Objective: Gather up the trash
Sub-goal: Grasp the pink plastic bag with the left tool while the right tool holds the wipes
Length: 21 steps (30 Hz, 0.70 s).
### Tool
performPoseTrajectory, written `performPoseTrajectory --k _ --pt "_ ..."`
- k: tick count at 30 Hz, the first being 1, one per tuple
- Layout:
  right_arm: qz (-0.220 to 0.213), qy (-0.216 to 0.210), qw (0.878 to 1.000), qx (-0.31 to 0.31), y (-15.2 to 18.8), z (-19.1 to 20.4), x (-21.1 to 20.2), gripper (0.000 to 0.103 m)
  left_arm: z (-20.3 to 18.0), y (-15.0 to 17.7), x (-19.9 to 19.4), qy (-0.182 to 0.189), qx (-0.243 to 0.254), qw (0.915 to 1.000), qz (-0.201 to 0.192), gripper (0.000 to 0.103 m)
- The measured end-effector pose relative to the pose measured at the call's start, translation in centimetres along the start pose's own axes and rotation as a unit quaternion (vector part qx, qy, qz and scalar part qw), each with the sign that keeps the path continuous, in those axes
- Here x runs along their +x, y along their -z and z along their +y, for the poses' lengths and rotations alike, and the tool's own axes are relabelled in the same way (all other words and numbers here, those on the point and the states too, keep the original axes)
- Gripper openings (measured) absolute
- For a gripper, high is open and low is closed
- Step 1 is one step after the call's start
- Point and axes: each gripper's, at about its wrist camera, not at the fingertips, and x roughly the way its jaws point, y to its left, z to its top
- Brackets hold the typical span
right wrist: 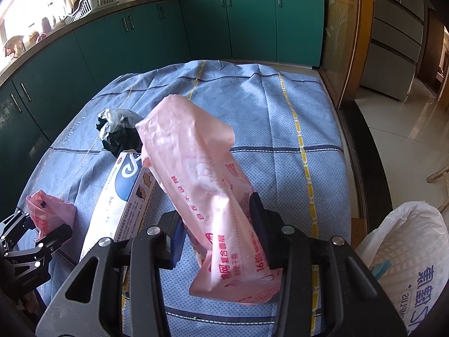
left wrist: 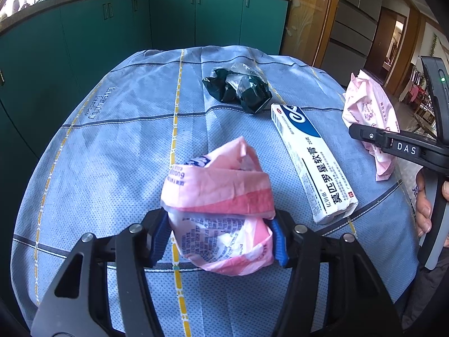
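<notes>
Your left claw (left wrist: 220,236) clamps a crumpled pink wrapper (left wrist: 219,210); your right claw (right wrist: 221,241) grips a pink pouch (right wrist: 213,196) printed "16倍", bench (right wrist: 280,129) edge close right.

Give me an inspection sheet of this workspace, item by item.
Surface: table under a blue checked cloth, wrinkled at the far edge.
Job's things: crumpled pink wrapper in the left gripper; long pink wrapper in the right gripper; black plastic wad and white ointment box lying on the cloth; white plastic bag at the table's right side.
Clutter: nothing seen beyond the trash.
Grippers: both shut on their wrappers.
Cables: nothing seen.
Surroundings: teal cabinets, counter with pans and a dish rack, tiled floor at right.
</notes>
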Motion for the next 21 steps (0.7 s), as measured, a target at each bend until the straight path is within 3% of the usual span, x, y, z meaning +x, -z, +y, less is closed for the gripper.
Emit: performPoseTrajectory --k 17,21 --pt "-0.014 -0.002 1.0 -0.005 0.2 0.4 -1.0 0.043 -0.1 -0.5 -3.2 0.003 -0.009 0.9989 -0.046 0.057" --pt "-0.047 0.007 0.999 0.01 0.1 -0.4 -3.1 0.043 -0.6 -1.0 -4.3 0.012 -0.009 0.998 -0.061 0.057"
